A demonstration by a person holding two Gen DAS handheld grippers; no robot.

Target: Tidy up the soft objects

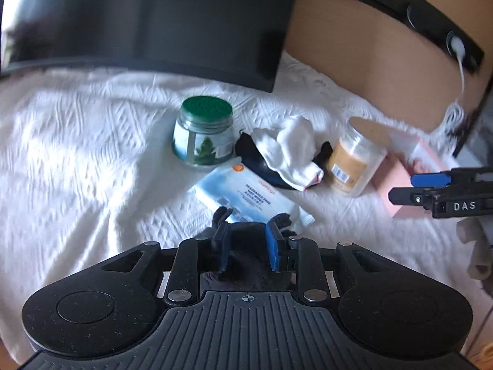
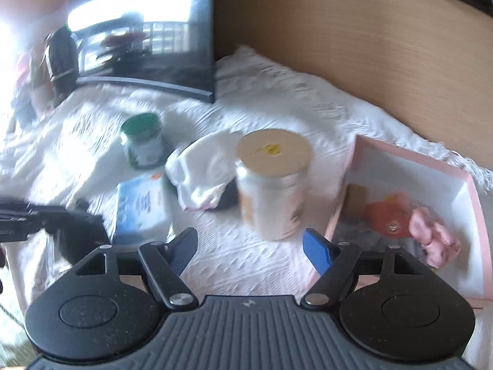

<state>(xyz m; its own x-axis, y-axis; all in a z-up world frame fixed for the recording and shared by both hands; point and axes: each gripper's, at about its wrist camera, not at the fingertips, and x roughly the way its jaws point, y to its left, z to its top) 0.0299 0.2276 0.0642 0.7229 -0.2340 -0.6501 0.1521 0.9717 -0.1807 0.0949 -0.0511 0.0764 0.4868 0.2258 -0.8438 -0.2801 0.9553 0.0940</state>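
My left gripper [image 1: 249, 248] is shut on a dark knitted glove [image 1: 246, 262]; glove fingers stick out past the pads, above a pack of wet wipes [image 1: 249, 197]. A white sock [image 1: 292, 151] lies on a black soft item [image 1: 262, 163] in the middle of the white cloth. My right gripper [image 2: 249, 249] is open and empty, in front of the jar with the tan lid [image 2: 272, 182]. It shows at the right of the left wrist view [image 1: 413, 188], by the pink box [image 1: 397, 182]. The pink box [image 2: 471, 215] holds pink and orange soft items [image 2: 431, 231].
A green-lidded glass jar [image 1: 203, 132] stands left of the sock. A dark monitor [image 1: 154, 21] stands at the back. A wooden wall [image 2: 369, 46] runs behind the cloth. A black power strip with a white plug [image 1: 456, 46] hangs on it.
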